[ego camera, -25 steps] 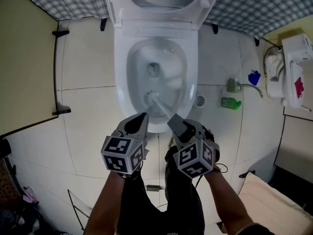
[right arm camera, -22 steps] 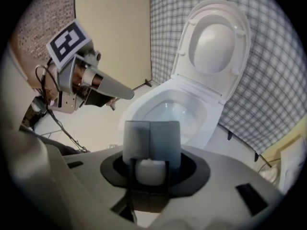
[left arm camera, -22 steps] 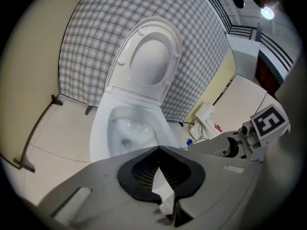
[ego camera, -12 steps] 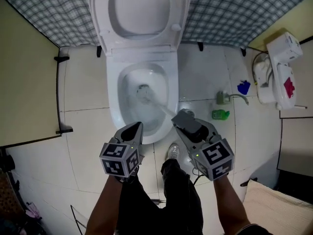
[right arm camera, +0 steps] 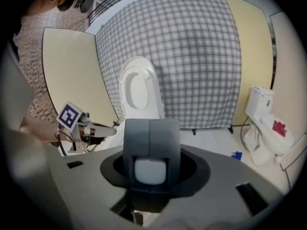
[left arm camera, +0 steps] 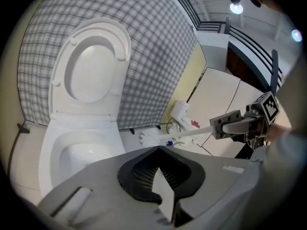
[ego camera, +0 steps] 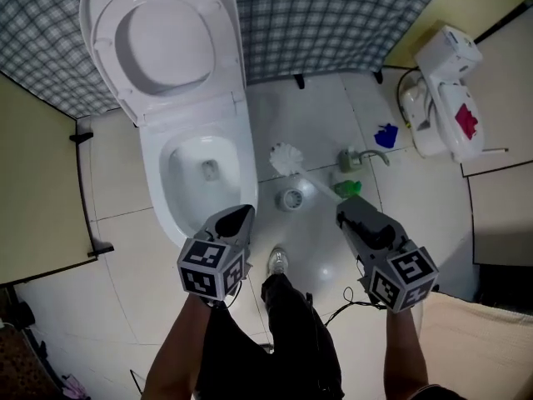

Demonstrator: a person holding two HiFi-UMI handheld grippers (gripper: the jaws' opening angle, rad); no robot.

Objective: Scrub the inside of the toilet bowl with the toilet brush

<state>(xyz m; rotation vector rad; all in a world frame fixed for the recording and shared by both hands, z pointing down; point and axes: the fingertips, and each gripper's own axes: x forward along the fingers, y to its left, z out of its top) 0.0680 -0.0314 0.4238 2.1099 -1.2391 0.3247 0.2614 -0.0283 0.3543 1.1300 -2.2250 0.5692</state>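
Jaws, right gripper (ego camera: 348,211): clamped on toilet brush (ego camera: 286,158), straight white handle, round head, seemingly white-bristled. Left gripper (ego camera: 236,217): together, empty.

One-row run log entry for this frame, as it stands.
right claw: shut on toilet brush | brush head: outside toilet bowl | left claw: shut, empty

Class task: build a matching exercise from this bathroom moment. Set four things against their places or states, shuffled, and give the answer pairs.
1 seat and lid
2 toilet brush
3 left gripper
4 blue object

A holds nothing
B gripped by the right gripper, head outside the bowl
C raised against the checked wall
D by the white unit

Pairs: 1-C, 2-B, 3-A, 4-D
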